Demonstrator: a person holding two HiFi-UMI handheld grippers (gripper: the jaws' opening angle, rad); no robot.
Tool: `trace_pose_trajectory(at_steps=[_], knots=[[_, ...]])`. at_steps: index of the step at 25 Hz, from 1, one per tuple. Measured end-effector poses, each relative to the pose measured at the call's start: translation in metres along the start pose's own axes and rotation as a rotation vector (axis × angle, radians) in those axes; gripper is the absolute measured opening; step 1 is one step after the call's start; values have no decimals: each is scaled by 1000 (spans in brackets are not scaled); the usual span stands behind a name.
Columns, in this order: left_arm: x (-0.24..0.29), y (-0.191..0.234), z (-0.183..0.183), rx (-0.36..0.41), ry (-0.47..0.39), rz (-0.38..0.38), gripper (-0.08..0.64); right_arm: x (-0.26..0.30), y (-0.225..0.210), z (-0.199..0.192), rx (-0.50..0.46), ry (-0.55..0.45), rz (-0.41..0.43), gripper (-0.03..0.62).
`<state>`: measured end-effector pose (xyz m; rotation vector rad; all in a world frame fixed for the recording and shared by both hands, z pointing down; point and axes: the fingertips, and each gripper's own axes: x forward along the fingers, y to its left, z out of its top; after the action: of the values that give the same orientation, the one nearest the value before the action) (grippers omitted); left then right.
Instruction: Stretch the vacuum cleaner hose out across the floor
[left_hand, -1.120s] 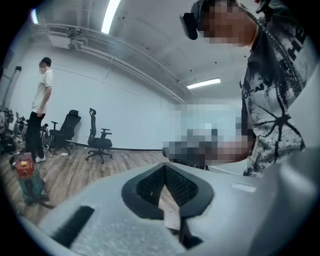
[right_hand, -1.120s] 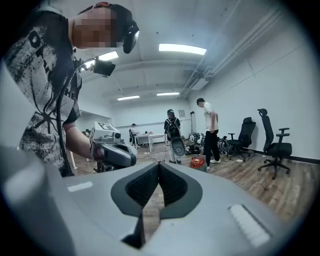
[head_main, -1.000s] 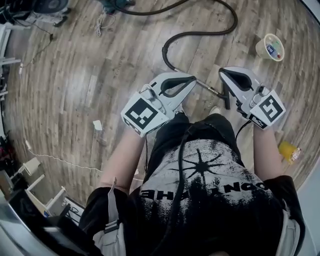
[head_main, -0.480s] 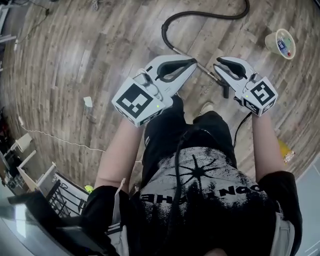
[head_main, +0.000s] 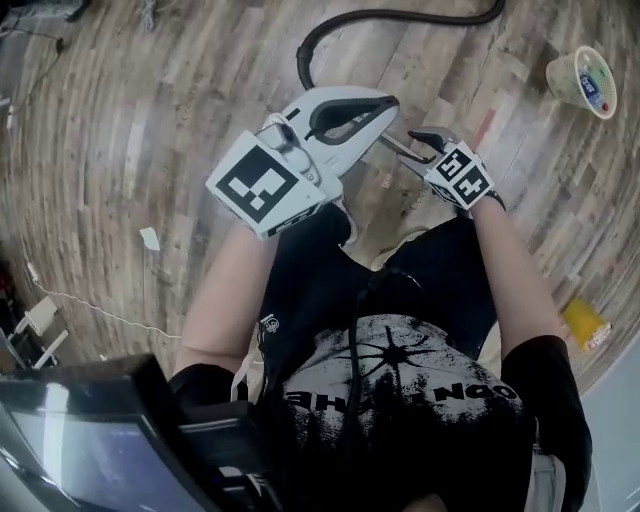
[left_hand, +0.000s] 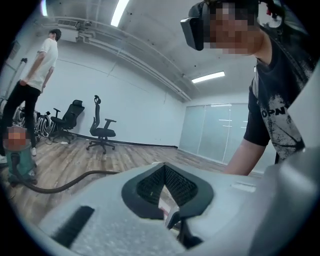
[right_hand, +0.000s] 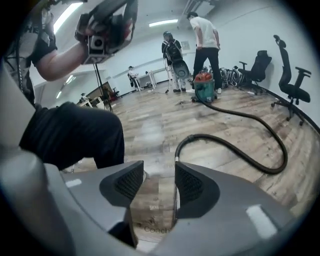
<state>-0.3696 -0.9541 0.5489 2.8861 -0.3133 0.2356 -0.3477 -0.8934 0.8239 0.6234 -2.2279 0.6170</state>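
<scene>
Black hose (head_main: 304, 52) vanishes behind the closed left gripper (head_main: 385, 103).

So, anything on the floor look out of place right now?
The hose doubles back in a tight U-bend instead of lying straight; a round tub and a white scrap lie loose on the floor.

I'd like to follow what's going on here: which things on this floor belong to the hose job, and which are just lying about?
Part of the job:
hose
vacuum

Just lying about:
tub
paper scrap
yellow object
office chair
</scene>
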Motion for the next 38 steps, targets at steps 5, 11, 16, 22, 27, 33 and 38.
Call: trace_pose_trajectory(at_steps=[5,11,16,22,27,33,38], knots=[[41,37,-96,51,-23,-44,0,127,-44,-120,-13,150,-45,236],[62,55,-166,123,-5,-28,0,226,-83,-218,-113,354,-72,255],[50,62,-195,91,8,42,0,269,-98,-270,-51,505,-77,255],[36,67,-210,47,-10,130,0,298,-115,-285,55,592,-126,232],[25,72,-225,46,28,173,0,314,-109,-285,-12,556,-113,219],[17,83,-246,57,93,203,0,317,-109,-284,-28,577,-159,179],[21,76,-247,36,100,192,0,305,-118,-283,-33,590,-167,179]])
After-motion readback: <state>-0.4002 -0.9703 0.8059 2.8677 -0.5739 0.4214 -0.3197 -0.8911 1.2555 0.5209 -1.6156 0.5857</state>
